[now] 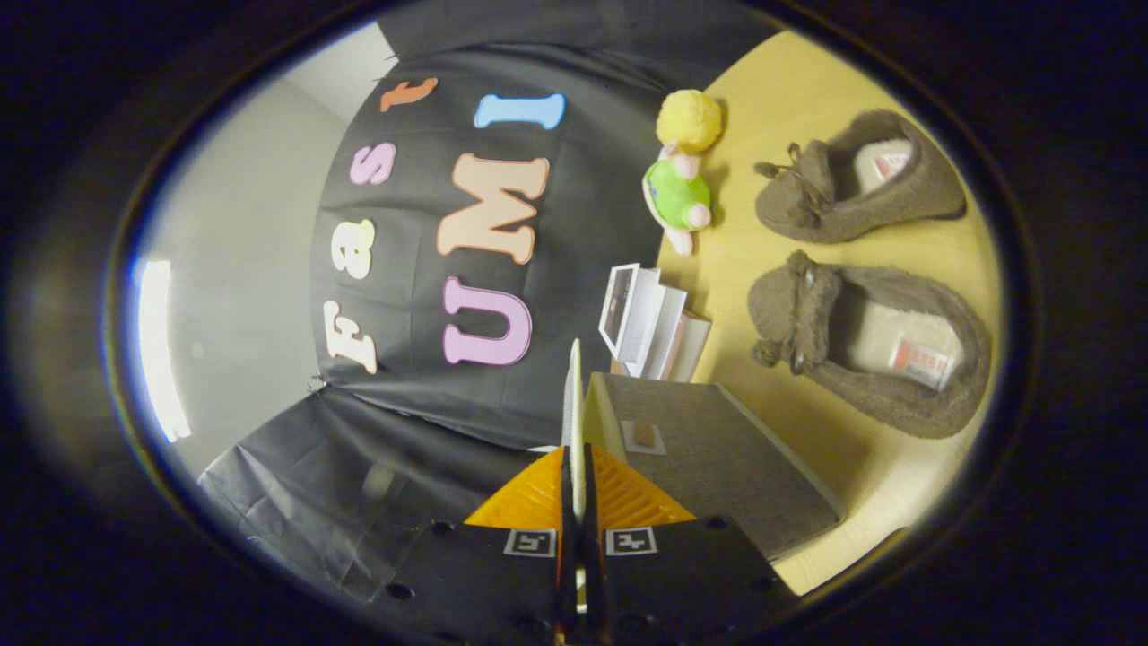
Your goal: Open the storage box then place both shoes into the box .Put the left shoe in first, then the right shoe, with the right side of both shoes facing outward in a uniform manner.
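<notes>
With the gripper (575, 467) pinching the storage box's thin white flap (575, 395) between pressed-together fingers, you are mid-opening: the grey storage box (717, 458) sits at 3 o'clock of them, and both slippers (874, 345) (856, 179) wait unloaded at 2 o'clock.

- Gripper (575, 502) at lower centre, fingers pinching box lid (575, 395) edge.
- Storage box (717, 458) right of fingers, on table (789, 81).
- Two shoes (861, 179) (870, 345) at right.
- Plush toy (682, 170) at upper centre-right, cards (650, 323) below.
</notes>
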`<state>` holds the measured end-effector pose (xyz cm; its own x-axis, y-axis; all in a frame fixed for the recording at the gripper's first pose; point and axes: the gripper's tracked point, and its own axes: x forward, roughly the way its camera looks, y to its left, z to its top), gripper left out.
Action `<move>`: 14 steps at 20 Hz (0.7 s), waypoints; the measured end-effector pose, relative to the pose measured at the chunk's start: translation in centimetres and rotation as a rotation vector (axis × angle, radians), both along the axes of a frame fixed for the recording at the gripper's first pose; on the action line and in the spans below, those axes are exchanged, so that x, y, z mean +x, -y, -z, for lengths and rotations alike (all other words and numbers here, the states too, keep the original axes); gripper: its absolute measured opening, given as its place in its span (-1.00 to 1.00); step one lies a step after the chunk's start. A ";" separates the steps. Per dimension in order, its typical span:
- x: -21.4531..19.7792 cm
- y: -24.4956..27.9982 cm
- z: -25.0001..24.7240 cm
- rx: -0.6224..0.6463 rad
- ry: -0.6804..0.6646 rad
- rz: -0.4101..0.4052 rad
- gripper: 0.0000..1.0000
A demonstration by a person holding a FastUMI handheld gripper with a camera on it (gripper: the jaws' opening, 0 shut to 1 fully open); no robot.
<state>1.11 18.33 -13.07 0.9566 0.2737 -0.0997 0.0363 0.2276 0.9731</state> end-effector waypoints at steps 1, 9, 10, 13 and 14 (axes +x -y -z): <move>-0.1 0.0 -1.2 -0.026 0.016 -0.009 -0.87; 1.1 -4.8 -9.9 -0.230 0.118 -0.125 -0.87; 1.2 -5.6 -10.8 -0.258 0.130 -0.136 -0.87; 1.3 -8.4 -13.5 -0.324 0.165 -0.171 -0.87; 1.1 -9.5 -14.2 -0.343 0.176 -0.187 -0.87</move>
<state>2.21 27.86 1.18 0.9042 0.4236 -0.0549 -0.1963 0.5263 0.8274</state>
